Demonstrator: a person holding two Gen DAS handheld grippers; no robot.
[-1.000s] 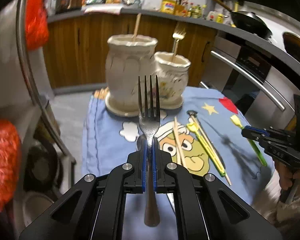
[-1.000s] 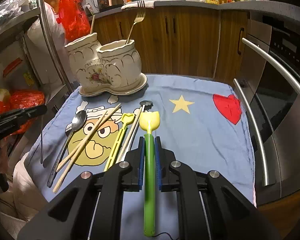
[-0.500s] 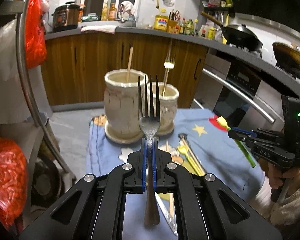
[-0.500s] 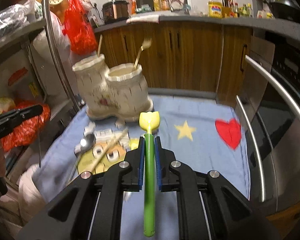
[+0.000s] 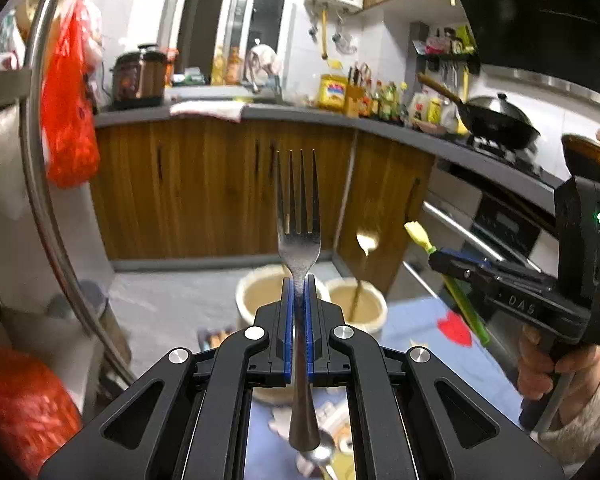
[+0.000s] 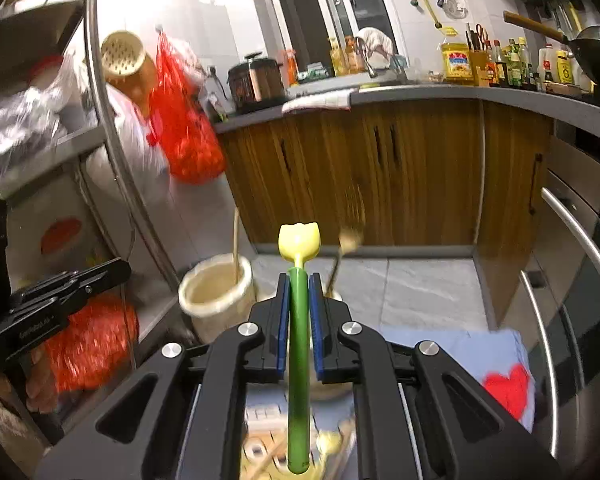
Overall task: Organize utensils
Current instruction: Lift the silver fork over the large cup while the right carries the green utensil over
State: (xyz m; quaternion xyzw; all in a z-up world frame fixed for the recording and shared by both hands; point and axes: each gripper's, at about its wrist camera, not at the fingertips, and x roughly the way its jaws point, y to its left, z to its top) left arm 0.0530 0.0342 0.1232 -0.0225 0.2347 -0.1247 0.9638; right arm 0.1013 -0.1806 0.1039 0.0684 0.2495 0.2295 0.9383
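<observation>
My left gripper (image 5: 298, 288) is shut on a steel fork (image 5: 299, 216), tines up, held above the two cream ceramic holders (image 5: 260, 288). The smaller holder (image 5: 358, 304) has a gold fork standing in it. My right gripper (image 6: 299, 286) is shut on a green utensil with a yellow tulip-shaped end (image 6: 299, 240), raised above the same holders (image 6: 216, 292); a chopstick (image 6: 235, 246) stands in the larger one. The right gripper (image 5: 456, 264) also shows at the right of the left wrist view, and the left gripper (image 6: 100, 276) at the left of the right wrist view.
A blue cartoon cloth (image 6: 496, 344) with a red heart covers the table; a spoon (image 5: 320, 454) and other utensils lie on it below the grippers. A metal rack with red bags (image 6: 184, 136) stands left. Wooden cabinets (image 6: 380, 168) and an oven (image 6: 572, 280) lie behind and right.
Both grippers have risen and tilted up with their utensils. The holders now sit lower in both views and most of the cloth has dropped out of sight.
</observation>
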